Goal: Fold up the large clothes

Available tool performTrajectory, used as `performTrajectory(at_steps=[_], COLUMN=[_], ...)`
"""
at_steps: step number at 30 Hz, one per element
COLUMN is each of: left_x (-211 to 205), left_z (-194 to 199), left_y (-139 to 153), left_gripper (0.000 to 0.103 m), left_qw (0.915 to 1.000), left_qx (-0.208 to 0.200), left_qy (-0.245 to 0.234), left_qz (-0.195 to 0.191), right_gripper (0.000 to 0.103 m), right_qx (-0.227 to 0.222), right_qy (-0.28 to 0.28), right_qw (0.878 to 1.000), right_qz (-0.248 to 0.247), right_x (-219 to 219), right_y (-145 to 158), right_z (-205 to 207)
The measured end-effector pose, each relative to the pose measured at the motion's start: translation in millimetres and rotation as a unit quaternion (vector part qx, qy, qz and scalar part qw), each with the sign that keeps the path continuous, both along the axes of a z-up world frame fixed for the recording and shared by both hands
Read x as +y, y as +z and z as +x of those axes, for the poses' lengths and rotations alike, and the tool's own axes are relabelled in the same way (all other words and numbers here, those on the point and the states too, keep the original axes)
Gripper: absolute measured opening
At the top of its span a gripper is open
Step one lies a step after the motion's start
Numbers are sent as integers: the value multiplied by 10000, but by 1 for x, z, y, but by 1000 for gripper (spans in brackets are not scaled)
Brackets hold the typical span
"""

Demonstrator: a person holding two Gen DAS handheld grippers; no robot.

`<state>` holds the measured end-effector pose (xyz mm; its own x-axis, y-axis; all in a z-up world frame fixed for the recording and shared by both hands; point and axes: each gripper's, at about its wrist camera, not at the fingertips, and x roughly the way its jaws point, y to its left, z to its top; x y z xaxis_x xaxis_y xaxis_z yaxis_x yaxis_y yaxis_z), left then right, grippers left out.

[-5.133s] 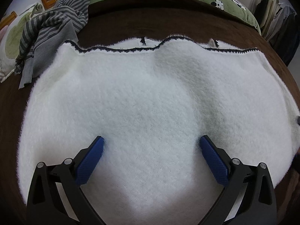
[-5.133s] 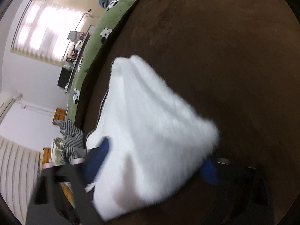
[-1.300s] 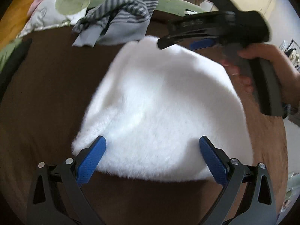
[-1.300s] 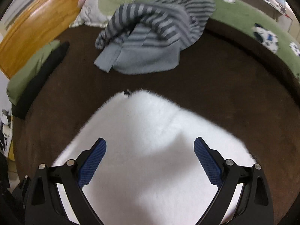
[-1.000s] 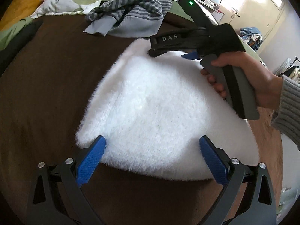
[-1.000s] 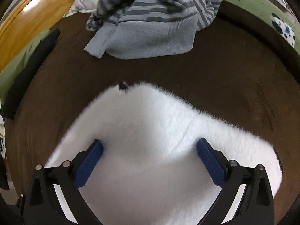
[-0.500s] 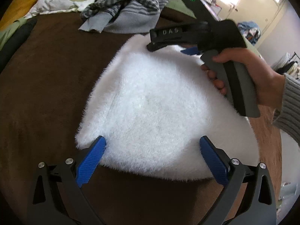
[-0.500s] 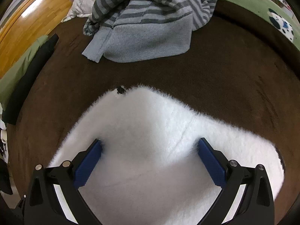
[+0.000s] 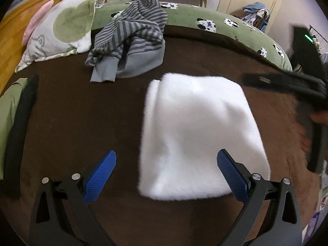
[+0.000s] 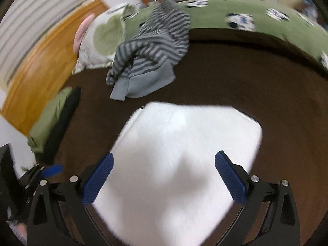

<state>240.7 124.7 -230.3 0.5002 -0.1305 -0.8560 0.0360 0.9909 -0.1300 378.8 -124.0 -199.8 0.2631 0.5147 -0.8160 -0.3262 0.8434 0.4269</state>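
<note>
A white fluffy garment (image 9: 196, 131) lies folded into a compact rectangle on the brown bed cover (image 9: 82, 110). My left gripper (image 9: 166, 166) hangs open just before its near edge, holding nothing. The same white fluffy garment (image 10: 184, 155) fills the lower middle of the right wrist view, where my right gripper (image 10: 164, 168) hovers open above it, empty. In the left wrist view the right gripper's body (image 9: 287, 86) is a dark blur at the far right, held by a hand (image 9: 313, 123).
A crumpled grey striped sweater (image 9: 131, 41) lies beyond the white garment, with a green-and-white pillow (image 9: 61, 28) to its left. A green and black folded item (image 9: 18, 110) sits at the left edge. A green cow-print blanket (image 9: 225, 26) borders the far side.
Both grippers have pulled back and up from the folded white garment. The right gripper left its far corner and swung off to the right; the left view shifted left.
</note>
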Motion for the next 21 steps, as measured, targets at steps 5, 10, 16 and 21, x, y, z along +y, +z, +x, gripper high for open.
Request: performTrajectory(at_steps=[5, 10, 16, 21], left_x=[15, 18, 27, 29], left_z=[29, 61, 89, 104], left_y=[-9, -39, -76, -98], left_gripper=[96, 91, 89, 89], left_qw=[9992, 9956, 9892, 9819], left_qx=[275, 703, 1088, 1264], left_qy=[-254, -446, -443, -650], left_qz=[-166, -427, -876, -1254], right_gripper=[98, 98, 98, 98], right_qx=[267, 686, 1073, 1476], right_qy=[-581, -897, -1040, -967], right_qw=[9979, 9932, 9867, 9741], right_qz=[112, 279, 642, 1416], right_x=[-41, -70, -84, -86], right_y=[-8, -32, -65, -96], right_z=[-15, -26, -29, -30])
